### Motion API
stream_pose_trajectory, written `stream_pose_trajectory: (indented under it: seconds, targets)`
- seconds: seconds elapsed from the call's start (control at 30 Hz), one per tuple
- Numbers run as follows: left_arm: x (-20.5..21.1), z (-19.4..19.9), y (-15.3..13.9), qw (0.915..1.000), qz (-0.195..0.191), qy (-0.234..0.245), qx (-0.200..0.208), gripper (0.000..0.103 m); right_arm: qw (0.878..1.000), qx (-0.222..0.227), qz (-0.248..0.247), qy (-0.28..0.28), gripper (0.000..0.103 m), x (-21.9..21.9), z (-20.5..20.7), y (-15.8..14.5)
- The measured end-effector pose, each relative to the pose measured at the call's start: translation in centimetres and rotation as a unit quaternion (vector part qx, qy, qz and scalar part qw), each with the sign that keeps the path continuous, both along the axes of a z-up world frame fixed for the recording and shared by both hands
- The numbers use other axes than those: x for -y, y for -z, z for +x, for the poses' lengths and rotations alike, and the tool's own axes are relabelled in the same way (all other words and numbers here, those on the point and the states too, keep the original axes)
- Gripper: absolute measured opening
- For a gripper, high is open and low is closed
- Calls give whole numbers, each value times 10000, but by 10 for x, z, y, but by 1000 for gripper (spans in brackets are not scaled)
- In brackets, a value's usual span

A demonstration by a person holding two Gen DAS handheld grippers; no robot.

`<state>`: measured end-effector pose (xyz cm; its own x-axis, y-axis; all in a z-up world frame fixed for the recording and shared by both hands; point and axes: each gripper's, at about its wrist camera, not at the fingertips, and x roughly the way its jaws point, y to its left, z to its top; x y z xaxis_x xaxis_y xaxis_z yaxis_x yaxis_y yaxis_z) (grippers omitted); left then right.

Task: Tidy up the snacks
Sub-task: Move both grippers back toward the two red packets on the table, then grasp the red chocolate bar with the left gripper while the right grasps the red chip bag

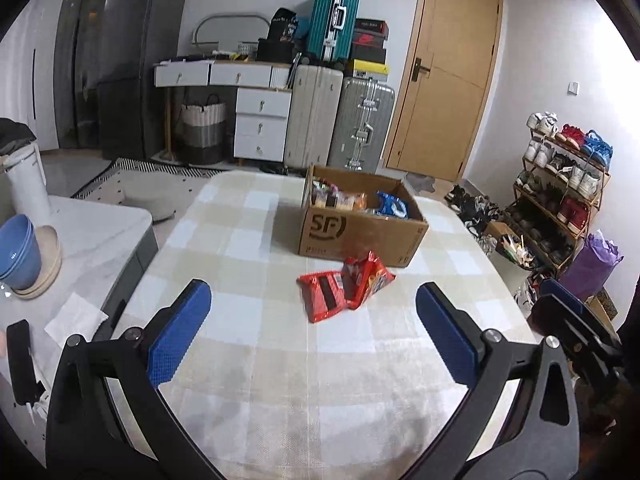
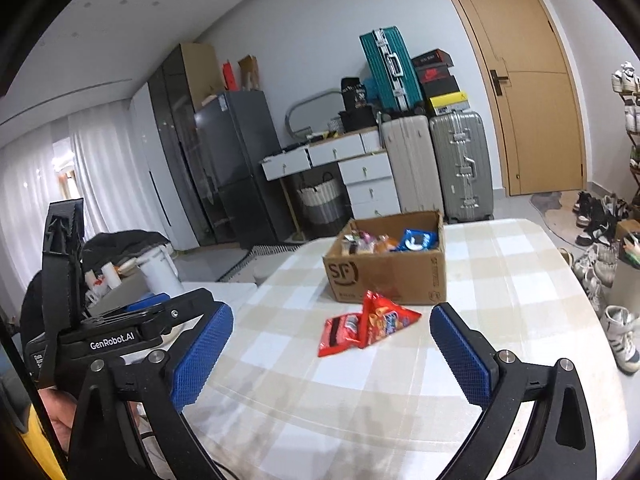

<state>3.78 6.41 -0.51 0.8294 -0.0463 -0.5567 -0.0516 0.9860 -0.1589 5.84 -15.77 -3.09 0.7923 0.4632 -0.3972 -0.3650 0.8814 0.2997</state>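
Left wrist only: blue bowls (image 1: 18, 250) (stacked)

On the grey side counter (image 1: 100, 236) left of the checked table (image 1: 280, 360), stacked blue bowls (image 1: 18, 246) sit near its left edge, a white tissue (image 1: 74, 320) and a black remote (image 1: 22, 356) toward its near edge. Suitcases (image 1: 340, 120), a white drawer unit (image 1: 262, 124) and a wooden door (image 1: 444, 72) line the far wall, a shoe rack (image 1: 560, 184) at right

We're in a lived-in home: fridge (image 1: 140, 64), stacked suitcases (image 1: 340, 116), shoe rack (image 1: 560, 184) by the door (image 1: 444, 68).
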Motion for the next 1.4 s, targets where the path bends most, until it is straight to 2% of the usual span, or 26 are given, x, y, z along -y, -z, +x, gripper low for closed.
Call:
stream_pose_trajectory:
  seconds: [0.1,0.43,0.77,0.83,0.93,1.07,1.27,1.4]
  targets:
    - [2,21,15,9999,-19,-2,-169,102,9999,-106,-49,19,101,0,8,11]
    - [7,96,64,9972,-41,81,-746,102,9960,-889,-9,17,101,3,66,62]
    - [0,177,109,9910,-194,-49,-1326,102,9898,-1412,-122,-128,101,-13,149,93]
    - [-1,191,118,9894,-213,-55,-1436,102,9872,-1585,-72,-173,99,-18,166,101]
    - [-2,212,133,9866,-205,-99,-1617,101,9828,-1819,-112,-315,89,-29,193,115]
    - [-13,233,152,9821,-261,-197,-1853,101,9778,-2051,-206,-388,85,-37,220,132]
    - [-25,251,173,9777,-422,-226,-2046,101,9701,-2375,-336,-372,84,-44,245,154]
    - [-27,258,186,9750,-424,-172,-2173,101,9690,-2406,-428,-370,78,-50,254,162]
